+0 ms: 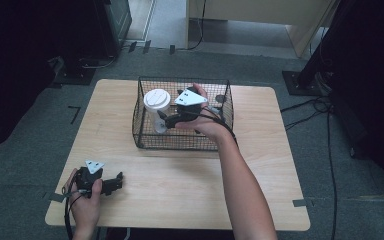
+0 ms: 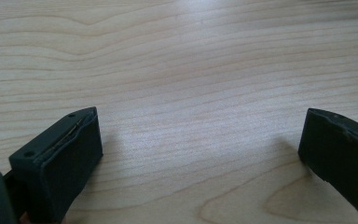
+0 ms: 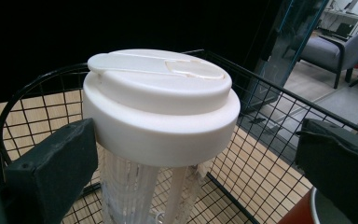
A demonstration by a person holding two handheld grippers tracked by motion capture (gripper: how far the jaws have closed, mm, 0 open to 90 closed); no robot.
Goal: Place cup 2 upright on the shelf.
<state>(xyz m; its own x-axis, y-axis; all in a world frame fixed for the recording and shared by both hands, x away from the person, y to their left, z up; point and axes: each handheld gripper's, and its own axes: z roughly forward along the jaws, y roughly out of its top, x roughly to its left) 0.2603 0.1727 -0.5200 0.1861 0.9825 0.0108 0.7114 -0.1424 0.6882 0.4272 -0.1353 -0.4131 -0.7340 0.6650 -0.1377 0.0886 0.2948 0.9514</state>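
One lidded cup (image 1: 157,106), one black wire basket (image 1: 142,137) and two hand-held grippers share a single pale wood table (image 1: 190,185). The cup, clear and ribbed under a white lid, stands upright inside the basket at its nine o'clock side; in the right gripper view a red-brown rim (image 3: 303,212) of something else shows at the lower right, too little of it to identify.

The table stands on grey carpet (image 1: 25,165), with black cables (image 1: 310,107) trailing across the floor at three o'clock and dark equipment stands along both sides of the room. Pale wooden furniture (image 1: 260,15) stands at twelve o'clock.

The person's right forearm (image 1: 242,190) reaches from the six o'clock edge up over the basket, the hand bent at the wrist so the right gripper (image 1: 164,119) points toward nine o'clock at the cup. Its jaws stand wide apart on either side of the cup just below the lid, one jaw close against the lid's edge and the other well clear, gripping nothing.

The left hand (image 1: 86,200) rests at the table's seven o'clock corner, holding the left gripper (image 1: 119,181) low over bare wood, its jaws also spread wide and empty.
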